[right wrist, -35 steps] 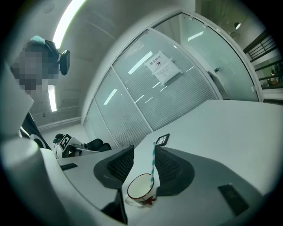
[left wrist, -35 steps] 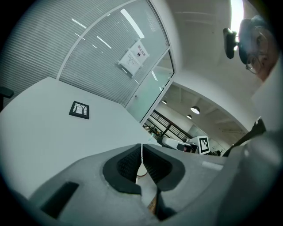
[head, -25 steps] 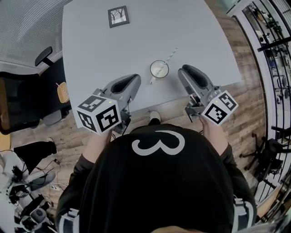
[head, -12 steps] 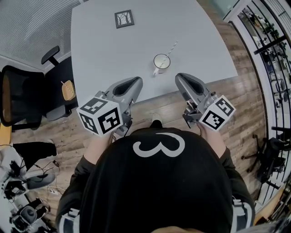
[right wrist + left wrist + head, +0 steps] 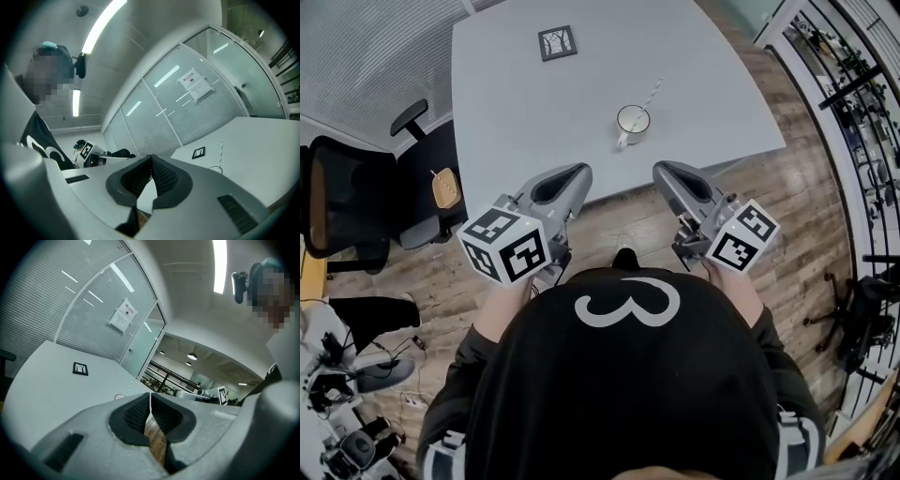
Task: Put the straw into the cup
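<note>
A white cup stands on the pale grey table near its front edge, with a striped straw leaning out of it to the upper right. In the right gripper view the straw rises past the jaws. My left gripper and right gripper hang side by side over the wooden floor, short of the table's edge and apart from the cup. Both point level towards the table. The left gripper is shut and empty. The right gripper has just been closing and is shut with nothing between its pads.
A small framed black marker card lies at the table's far side. A black office chair and a wooden-seated stool stand left of the table. Metal racks line the right. Glass walls lie beyond.
Both grippers have drawn back from the table's front edge towards the person and now hang over the floor. The cup and straw have stayed in place.
</note>
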